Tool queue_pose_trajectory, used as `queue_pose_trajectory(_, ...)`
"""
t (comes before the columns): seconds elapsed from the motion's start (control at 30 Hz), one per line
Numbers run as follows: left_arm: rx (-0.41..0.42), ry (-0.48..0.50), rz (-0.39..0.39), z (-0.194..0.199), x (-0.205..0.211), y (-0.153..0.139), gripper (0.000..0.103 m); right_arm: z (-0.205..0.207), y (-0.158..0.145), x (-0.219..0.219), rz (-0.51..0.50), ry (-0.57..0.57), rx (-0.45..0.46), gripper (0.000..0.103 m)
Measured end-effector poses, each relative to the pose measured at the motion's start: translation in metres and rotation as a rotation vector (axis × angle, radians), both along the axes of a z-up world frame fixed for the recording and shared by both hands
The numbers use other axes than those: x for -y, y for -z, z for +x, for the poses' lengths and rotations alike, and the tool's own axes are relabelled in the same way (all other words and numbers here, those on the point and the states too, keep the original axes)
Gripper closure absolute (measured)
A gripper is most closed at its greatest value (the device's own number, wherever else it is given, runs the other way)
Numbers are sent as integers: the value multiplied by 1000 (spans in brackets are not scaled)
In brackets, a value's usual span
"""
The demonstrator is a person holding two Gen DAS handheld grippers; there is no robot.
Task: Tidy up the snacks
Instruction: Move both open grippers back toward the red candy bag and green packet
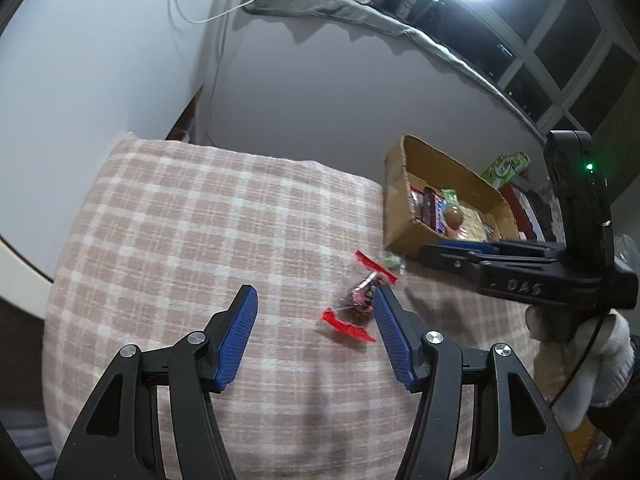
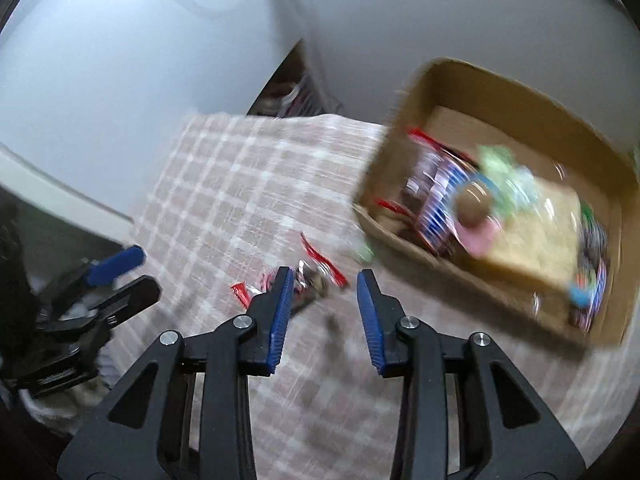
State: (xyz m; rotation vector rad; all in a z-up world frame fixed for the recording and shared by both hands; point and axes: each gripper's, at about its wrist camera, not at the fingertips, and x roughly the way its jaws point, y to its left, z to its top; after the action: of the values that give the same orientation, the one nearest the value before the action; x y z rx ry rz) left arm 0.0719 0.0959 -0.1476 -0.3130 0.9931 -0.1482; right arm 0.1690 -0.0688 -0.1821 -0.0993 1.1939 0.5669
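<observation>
A clear snack packet with red ends (image 1: 362,300) lies on the pink checked cloth (image 1: 180,220). It rests just outside the right finger of my left gripper (image 1: 314,292), which is open and holds nothing. A small green sweet (image 1: 390,260) lies beyond it, near the cardboard box (image 1: 394,216), which holds several snacks. In the blurred right wrist view, my right gripper (image 2: 324,273) hovers over the cloth with a gap between its pads and nothing in it. The packet (image 2: 310,276) shows behind its left finger, and the box (image 2: 500,92) is to its right.
My right gripper (image 1: 460,248) reaches in from the right in the left wrist view, held by a white-sleeved hand (image 1: 580,360). The left gripper (image 2: 116,268) shows at the left edge of the right wrist view. A green pack (image 1: 506,168) stands behind the box. A white wall backs the table.
</observation>
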Motion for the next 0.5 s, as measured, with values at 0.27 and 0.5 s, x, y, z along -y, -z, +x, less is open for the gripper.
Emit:
queue_pose_trajectory(0.27,-13,154,50,63,16,12,56,-16,15,32,26,115,-45,68)
queue_pose_trajectory(0.5,-119,315,84,117,64,54,78,-25,18,79,32,216,-55,68)
